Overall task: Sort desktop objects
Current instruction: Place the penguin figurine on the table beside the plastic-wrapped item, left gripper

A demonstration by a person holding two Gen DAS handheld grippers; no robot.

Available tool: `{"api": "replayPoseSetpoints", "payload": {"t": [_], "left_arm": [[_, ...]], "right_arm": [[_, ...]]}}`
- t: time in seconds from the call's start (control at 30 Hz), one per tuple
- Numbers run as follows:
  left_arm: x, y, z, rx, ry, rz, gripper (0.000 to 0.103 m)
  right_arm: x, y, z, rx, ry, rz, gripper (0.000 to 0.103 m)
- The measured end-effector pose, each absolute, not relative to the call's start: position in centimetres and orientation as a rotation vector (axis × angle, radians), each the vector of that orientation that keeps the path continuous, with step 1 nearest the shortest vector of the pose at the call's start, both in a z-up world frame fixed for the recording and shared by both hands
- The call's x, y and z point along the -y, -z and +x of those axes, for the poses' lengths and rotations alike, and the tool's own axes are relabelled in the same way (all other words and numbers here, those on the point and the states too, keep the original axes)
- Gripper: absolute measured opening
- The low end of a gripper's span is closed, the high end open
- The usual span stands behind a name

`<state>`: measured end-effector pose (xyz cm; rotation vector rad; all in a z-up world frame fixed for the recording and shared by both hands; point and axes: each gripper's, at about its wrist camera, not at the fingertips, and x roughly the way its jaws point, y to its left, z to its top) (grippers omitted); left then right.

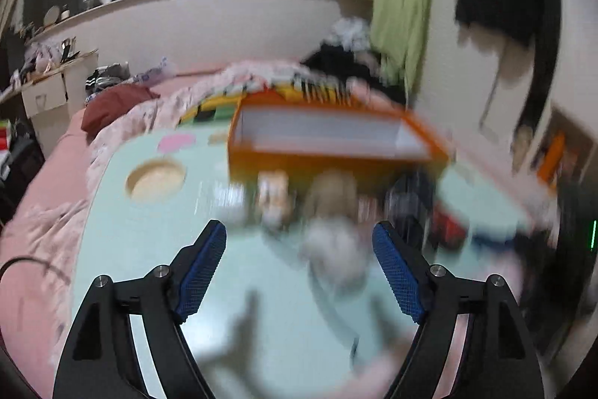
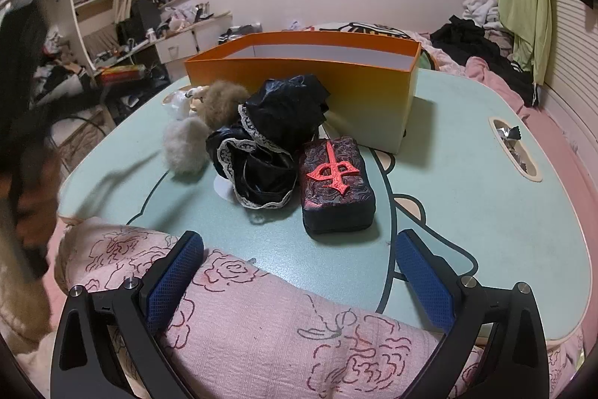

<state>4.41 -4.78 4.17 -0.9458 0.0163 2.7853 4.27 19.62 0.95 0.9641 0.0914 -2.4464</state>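
Sorting target: orange box (image 2: 299,77), open-topped, white inside, no contents visible; it stands on the far part of the pale green table (image 2: 467,182); all positions below are referred to this box.
Items to sort: a loose cluster lies on the table just in front of the box; black lace-trimmed fabric bundle (image 2: 269,141) at the middle, its top against the box's front wall; brown fluffy ball (image 2: 222,103) at the bundle's left, close to the box; grey-white fluffy ball (image 2: 187,144) nearer the camera than the brown one; dark block with a red emblem (image 2: 336,184) at the bundle's right, nearer the camera than the box, upright face showing.
Left gripper (image 1: 299,268): jaws apart, nothing between the pads; the view is heavily blurred; the pale fluffy ball (image 1: 334,249) shows just ahead of the opening, the box (image 1: 336,144) beyond it.
Right gripper (image 2: 299,279): jaws apart, empty; it hangs over the pink floral bedding (image 2: 261,331) at the table's near edge, well short of the cluster.
Step in hand: judged as the left gripper's approach to one fluffy ball; no item is gripped.
Next move calls for: centring the open jaws round the ball, closing gently on the soft material, lifting clear over the box's front wall, releasing inside.
Caution: the items touch; a wide closure may drag the fabric bundle along.
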Motion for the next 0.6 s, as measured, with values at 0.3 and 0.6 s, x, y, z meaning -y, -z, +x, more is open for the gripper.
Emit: {"api": "replayPoseSetpoints", "payload": {"t": [0.3, 0.6], "left_arm": [[2.3, 0.5, 4.9, -0.092, -2.851, -0.997, 0.091], [2.2, 1.2, 5.5, -0.064, -2.925, -0.906, 0.092]], "right_arm": [[-19.7, -1.0, 4.0, -0.099, 2.449, 0.964, 0.102], [-19.8, -1.0, 3.9, -0.101, 2.450, 0.963, 0.102]]}}
